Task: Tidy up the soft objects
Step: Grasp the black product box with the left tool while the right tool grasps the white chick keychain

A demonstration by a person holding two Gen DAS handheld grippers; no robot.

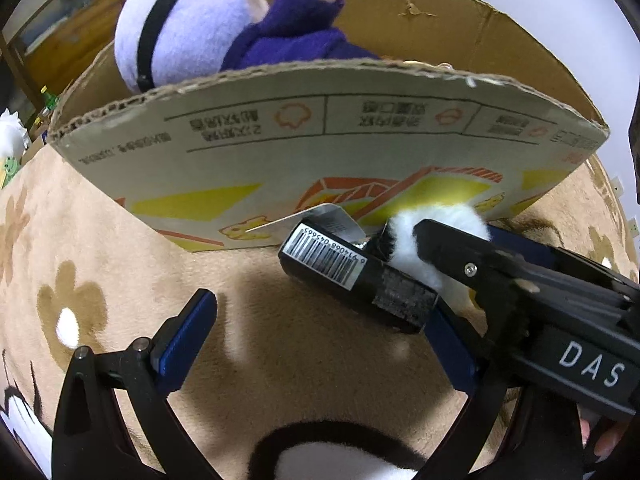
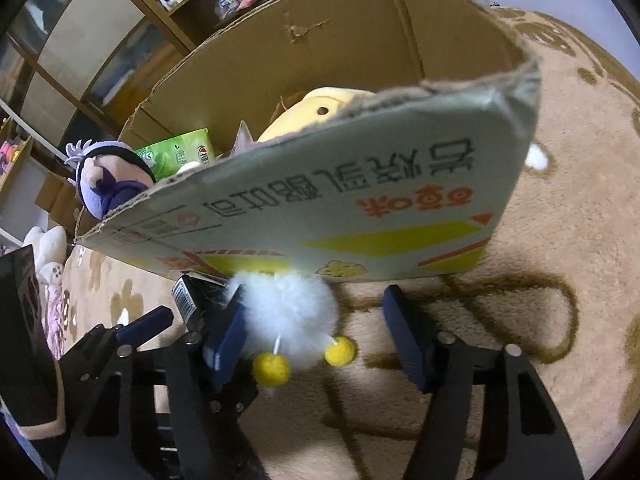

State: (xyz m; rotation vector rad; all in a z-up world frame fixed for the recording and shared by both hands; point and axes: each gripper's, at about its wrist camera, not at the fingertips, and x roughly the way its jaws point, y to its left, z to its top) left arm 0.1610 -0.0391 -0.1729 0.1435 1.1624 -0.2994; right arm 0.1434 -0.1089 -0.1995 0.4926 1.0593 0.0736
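1. White fluffy toy (image 2: 288,316) lies on the carpet (image 2: 540,208) against the cardboard box (image 2: 360,208), beside a black barcoded block (image 1: 324,260).
2. Right gripper (image 2: 316,332) straddles it; left pad touches, right pad clear, no grip yet.
3. Left gripper (image 1: 320,328) spread, empty, probably waiting.
4. Purple plush (image 1: 192,28) already boxed.

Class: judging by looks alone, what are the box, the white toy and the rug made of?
Box: corrugated cardboard, matte print; fluted torn rim shows.
White toy: fluffy synthetic fur, probably, with yellow felt-like balls.
Rug: short plush pile, likely synthetic; soft sheen.
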